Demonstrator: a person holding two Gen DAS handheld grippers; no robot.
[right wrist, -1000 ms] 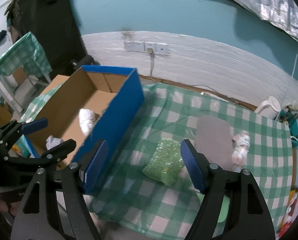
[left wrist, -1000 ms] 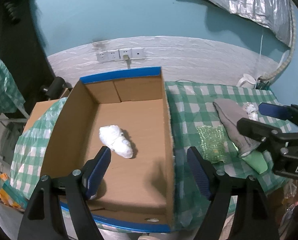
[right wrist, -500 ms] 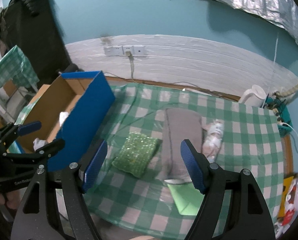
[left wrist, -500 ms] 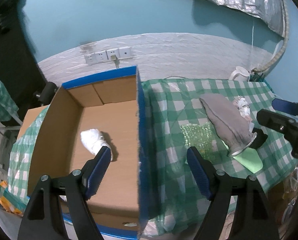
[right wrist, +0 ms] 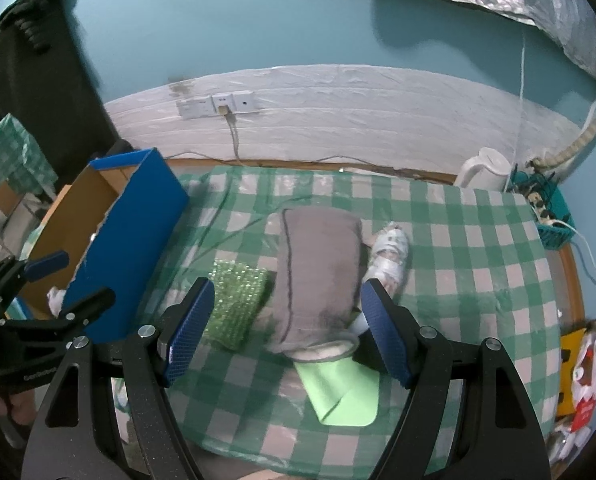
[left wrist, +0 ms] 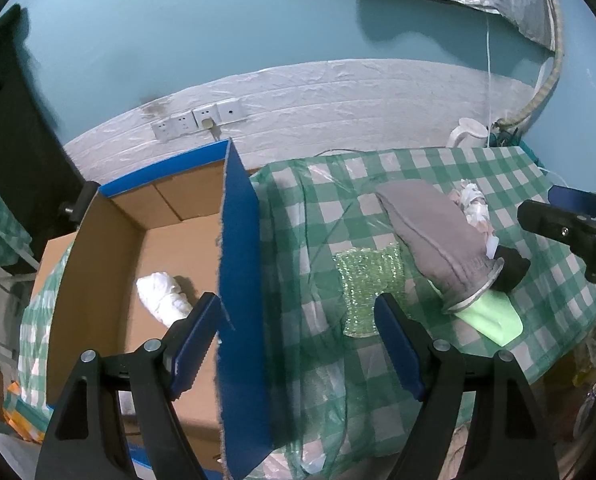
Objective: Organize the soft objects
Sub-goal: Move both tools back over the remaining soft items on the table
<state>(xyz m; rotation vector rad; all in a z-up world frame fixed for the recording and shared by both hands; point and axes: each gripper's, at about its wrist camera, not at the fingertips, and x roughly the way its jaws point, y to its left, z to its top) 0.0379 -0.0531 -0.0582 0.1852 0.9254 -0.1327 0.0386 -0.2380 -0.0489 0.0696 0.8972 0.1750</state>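
Fingers of both grippers spread, empty, grey mitten (right wrist: pixel 318 272) hiding part of green cloth (right wrist: pixel 344 388), white bundle (left wrist: pixel 163 300) half-hidden in box (left wrist: pixel 97 264).

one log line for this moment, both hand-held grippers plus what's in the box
left hand-held gripper: open, empty | right hand-held gripper: open, empty, above grey mitt | cardboard box: white bundle inside

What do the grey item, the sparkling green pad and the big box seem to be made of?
Grey item: probably soft fleece or felt, matte, with a stitched seam and a pale fuzzy lining at its open end. Sparkling green pad: covered in small shiny beads or sequins, possibly plastic; they glint. Box: corrugated cardboard, plain brown inside, smooth blue outside, with a ragged cut edge.
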